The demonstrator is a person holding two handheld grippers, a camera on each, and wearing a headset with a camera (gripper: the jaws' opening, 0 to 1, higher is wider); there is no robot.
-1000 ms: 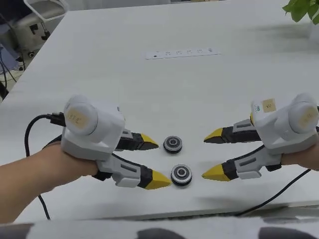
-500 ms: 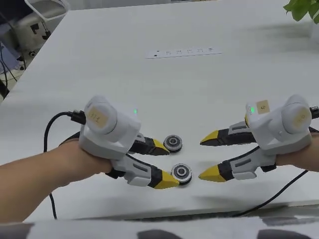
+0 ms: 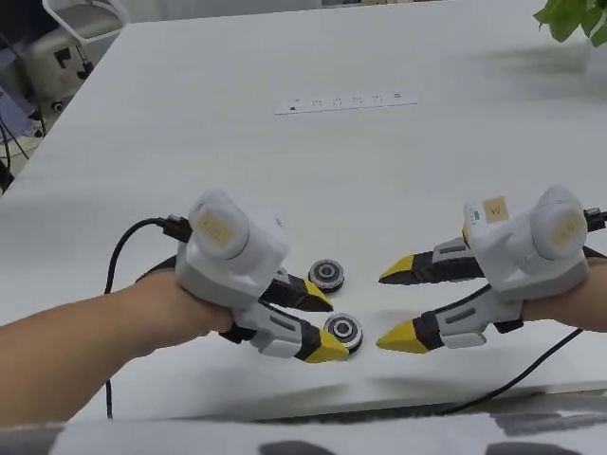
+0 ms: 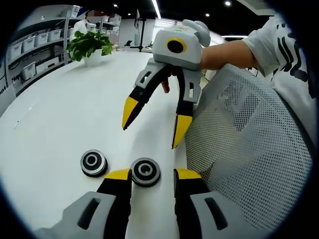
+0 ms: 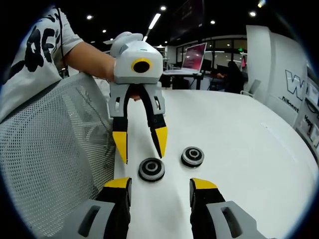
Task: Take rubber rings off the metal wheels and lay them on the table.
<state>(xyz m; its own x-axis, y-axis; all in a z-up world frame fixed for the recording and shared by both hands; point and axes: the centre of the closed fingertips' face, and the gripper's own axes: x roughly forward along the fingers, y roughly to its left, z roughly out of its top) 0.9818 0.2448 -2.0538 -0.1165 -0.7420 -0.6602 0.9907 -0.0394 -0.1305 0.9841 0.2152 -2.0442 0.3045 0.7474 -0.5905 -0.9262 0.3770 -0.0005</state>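
Observation:
Two metal wheels with black rubber rings lie flat near the white table's (image 3: pixel 285 171) front edge: a far wheel (image 3: pixel 326 275) (image 4: pixel 93 163) (image 5: pixel 192 156) and a near wheel (image 3: pixel 342 330) (image 4: pixel 145 171) (image 5: pixel 151 169). My left gripper (image 3: pixel 328 327) (image 4: pixel 152 175) (image 5: pixel 141 155) is open, and its yellow tips flank the near wheel without closing on it. Facing it from the right, my right gripper (image 3: pixel 383 309) (image 5: pixel 160 184) (image 4: pixel 151 134) is open and holds nothing, a short gap from both wheels.
A white power strip (image 3: pixel 346 100) lies flat mid-table. A green plant (image 3: pixel 574 19) (image 4: pixel 89 45) stands at the far right corner. A mesh chair back (image 4: pixel 239 149) (image 5: pixel 50 149) sits just off the table's front edge. Cables trail from both grippers.
My left gripper has moved right and slightly down until its tips reach the near wheel. The right gripper has drifted a little left and down. Both wheels stay put.

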